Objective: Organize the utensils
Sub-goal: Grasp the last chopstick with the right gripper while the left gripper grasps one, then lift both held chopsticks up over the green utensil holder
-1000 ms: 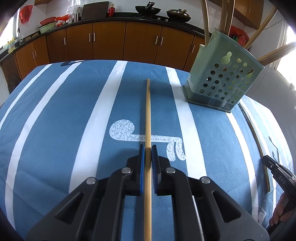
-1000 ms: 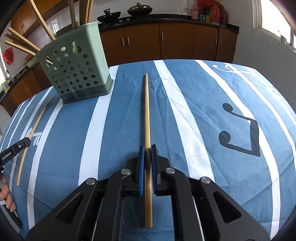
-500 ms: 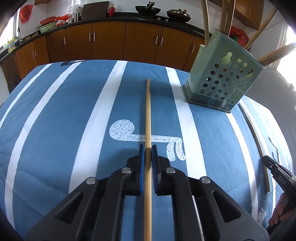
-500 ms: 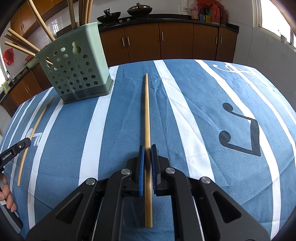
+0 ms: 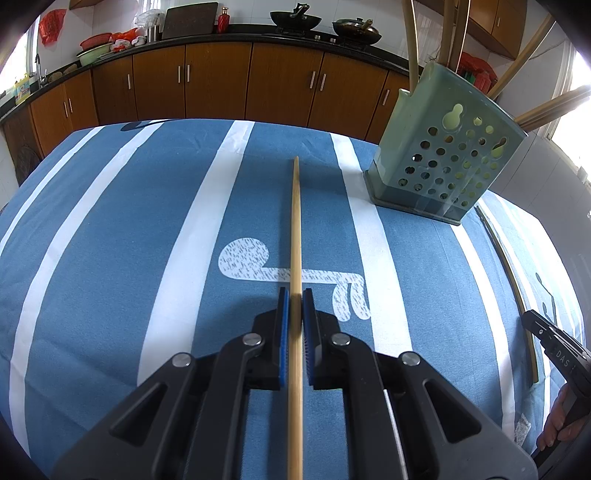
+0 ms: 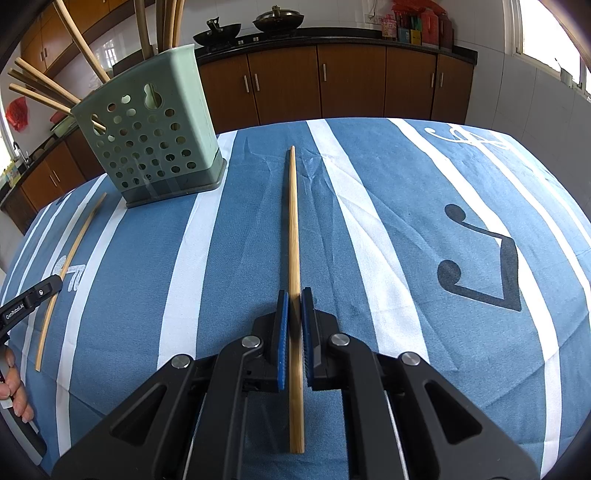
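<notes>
Left hand-held gripper point(image 5: 295, 299): blue pads closed onto a bamboo chopstick point(image 5: 295, 229), gripping it partway along its length. The stick's long axis runs straight ahead along the fingers, its narrow tip pointing away toward the far cabinets, its rear end passing back under the gripper body out of frame.

Right hand-held gripper point(image 6: 294, 299): pads likewise clamped on a second bamboo chopstick point(image 6: 293, 221). Same orientation, long axis in line with the fingers, narrow tip forward; the thick butt end shows below the fingers.

Both chopsticks lie low over the tabletop point(image 5: 110, 240); whether they touch the cloth cannot be told. The cloth is blue with white stripes and music-note prints.

A green perforated utensil holder point(image 6: 151, 140) stands upright on the cloth, between the two grippers and further back. It already contains several chopsticks leaning outward at its rim.

Room: brown wooden cabinets point(image 5: 221, 85) along the far wall beneath a dark counter, with two woks point(image 5: 295, 18) on the stove. Window light comes from the right side.
</notes>
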The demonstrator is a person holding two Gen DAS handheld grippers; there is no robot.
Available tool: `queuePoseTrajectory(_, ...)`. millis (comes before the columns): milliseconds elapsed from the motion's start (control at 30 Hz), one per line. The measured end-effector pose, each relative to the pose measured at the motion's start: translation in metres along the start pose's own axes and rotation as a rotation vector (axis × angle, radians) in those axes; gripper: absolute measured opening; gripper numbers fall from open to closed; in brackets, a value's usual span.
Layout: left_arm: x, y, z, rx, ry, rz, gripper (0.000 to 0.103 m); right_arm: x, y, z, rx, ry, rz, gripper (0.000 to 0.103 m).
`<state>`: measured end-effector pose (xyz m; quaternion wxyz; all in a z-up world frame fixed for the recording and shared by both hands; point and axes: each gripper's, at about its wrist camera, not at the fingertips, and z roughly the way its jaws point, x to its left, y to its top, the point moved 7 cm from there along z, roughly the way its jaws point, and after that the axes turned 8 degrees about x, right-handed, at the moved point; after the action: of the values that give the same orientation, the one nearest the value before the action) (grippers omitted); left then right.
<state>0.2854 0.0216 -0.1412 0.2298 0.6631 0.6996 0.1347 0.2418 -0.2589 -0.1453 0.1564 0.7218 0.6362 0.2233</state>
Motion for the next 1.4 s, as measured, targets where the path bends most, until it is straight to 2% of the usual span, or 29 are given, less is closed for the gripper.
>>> queuePoseTrajectory(500, -0.001, -0.001, -0.001, 0.002, 0.014, 0.018, 0.010, 0.000, 0.000, 0.000, 0.000, 0.008, 0.006, 0.008)
queuePoseTrajectory(833, -0.006, -0.028, -0.015, 0.011, 0.054, 0.094, 0.013, 0.002, -0.007, -0.004, 0.001, 0.024, 0.016, 0.008)
queuePoseTrajectory(1000, -0.005, -0.035, -0.018, 0.015, 0.065, 0.105, 0.008, 0.000, -0.010, -0.008, -0.002, 0.032, 0.024, 0.008)
queuePoseTrajectory(1200, -0.002, -0.036, -0.024, 0.032, 0.049, 0.107, 0.008, -0.008, -0.005, -0.026, -0.049, 0.045, 0.044, 0.008)
queuePoseTrajectory(1400, -0.004, -0.024, -0.047, -0.022, 0.025, 0.102, 0.008, -0.014, 0.010, -0.050, -0.119, 0.057, 0.056, 0.008)
